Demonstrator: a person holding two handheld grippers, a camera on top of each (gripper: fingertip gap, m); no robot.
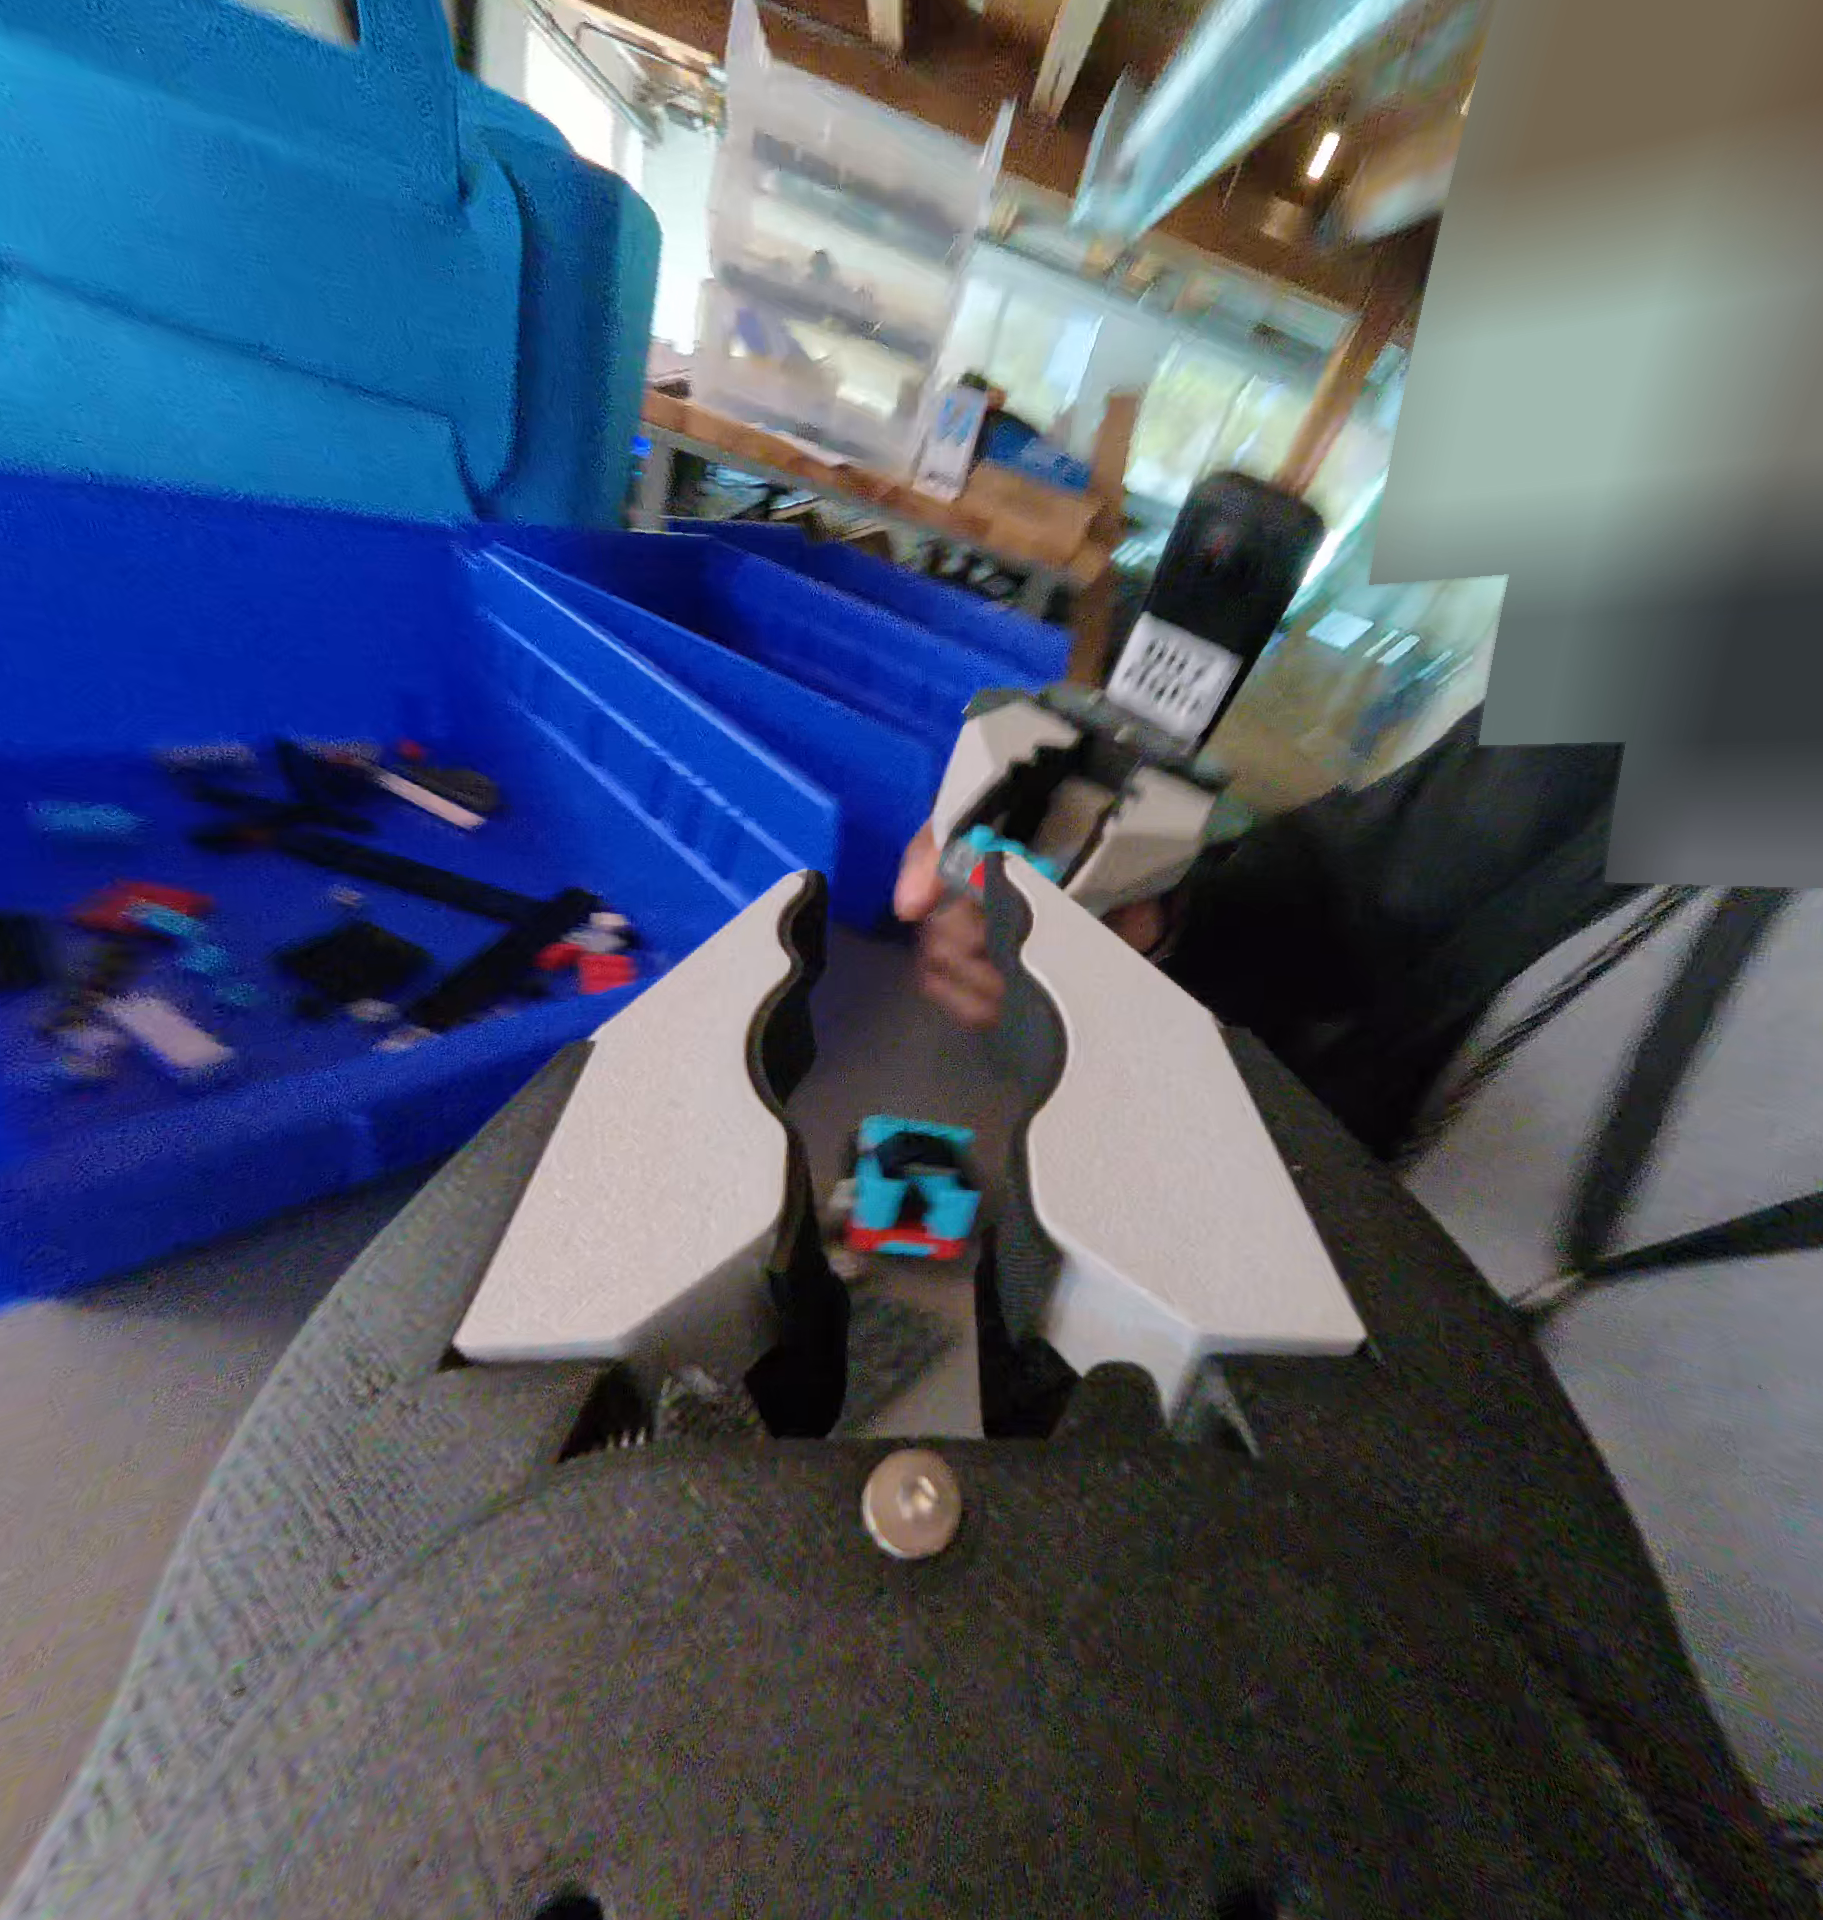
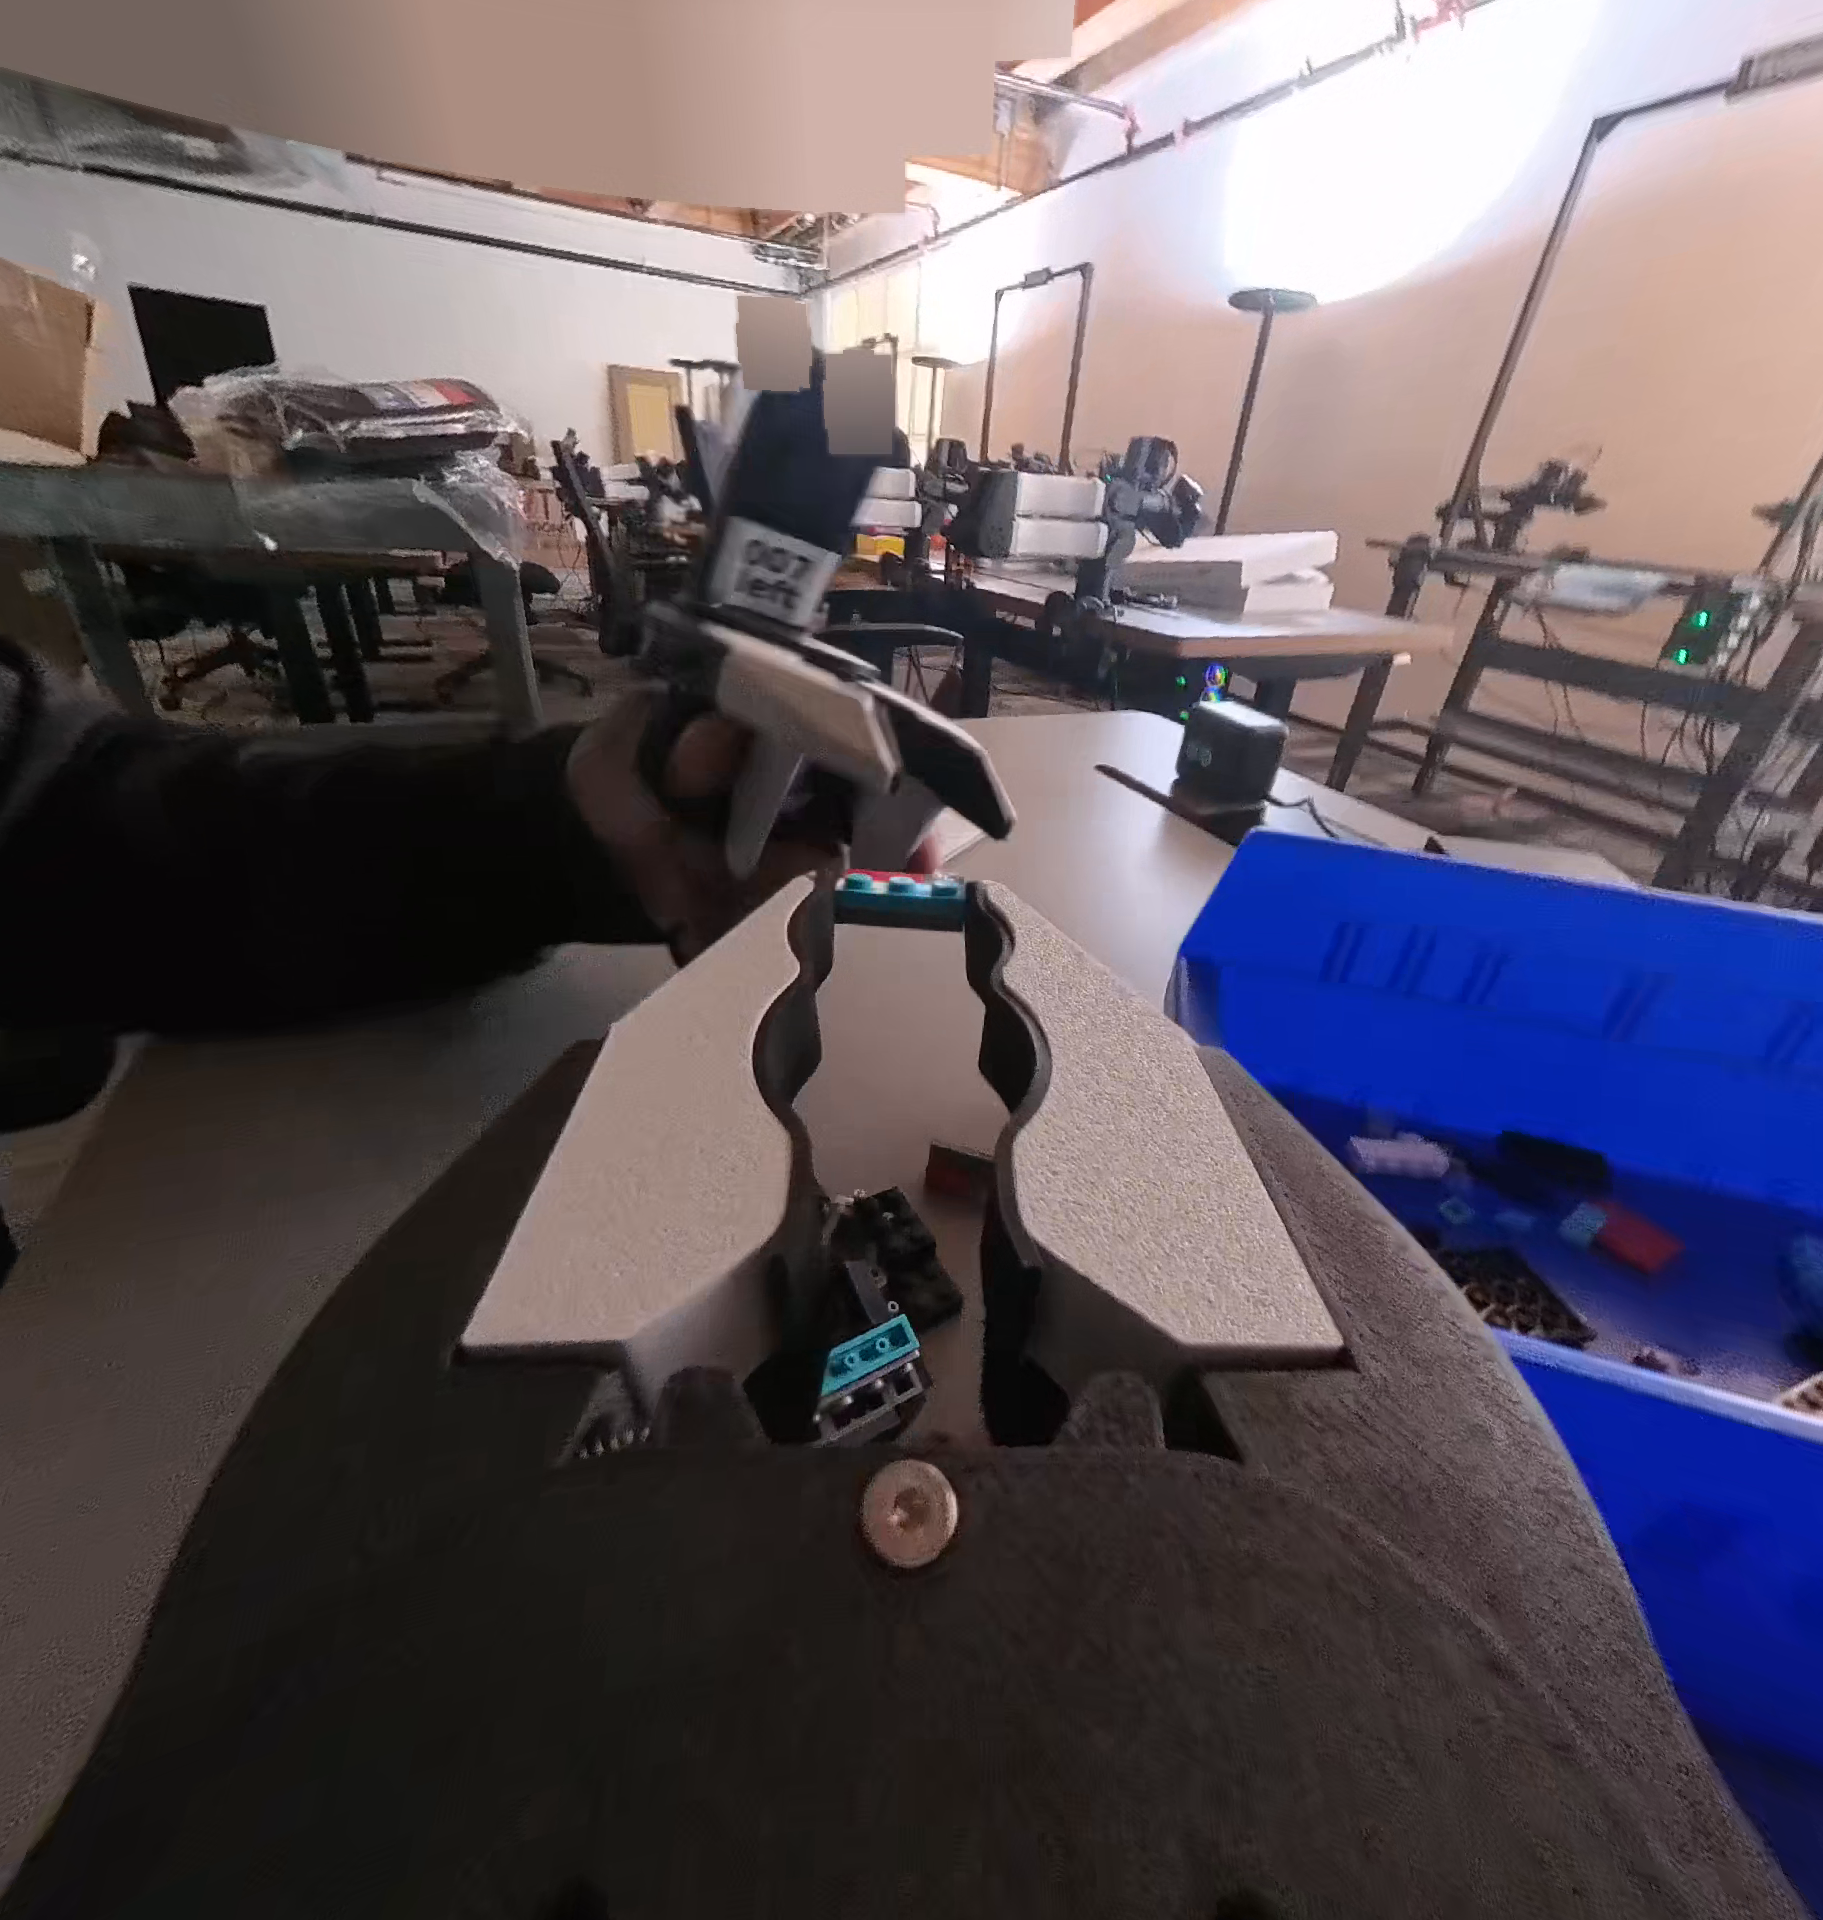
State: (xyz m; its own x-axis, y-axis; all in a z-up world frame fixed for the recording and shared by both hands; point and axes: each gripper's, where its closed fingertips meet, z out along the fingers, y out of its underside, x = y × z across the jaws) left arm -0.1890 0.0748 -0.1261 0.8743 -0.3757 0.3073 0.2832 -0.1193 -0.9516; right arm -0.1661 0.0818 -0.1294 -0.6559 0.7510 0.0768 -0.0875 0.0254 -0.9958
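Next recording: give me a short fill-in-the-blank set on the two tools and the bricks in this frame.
1. The brick clamped at the tips of the right tool is ___ in colour.
2. The left tool is ___ and holds nothing.
3. The loose pieces lie inside a ___ bin.
4. The small brick assembly below the left tool rests on the ___.
Missing words: teal; open; blue; table.

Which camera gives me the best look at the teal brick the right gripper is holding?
The right wrist view: the teal brick sits sharp between the right gripper fingertips, studs visible. In the left wrist view it is only a small blurred teal patch at the far gripper's tips, partly behind a finger.
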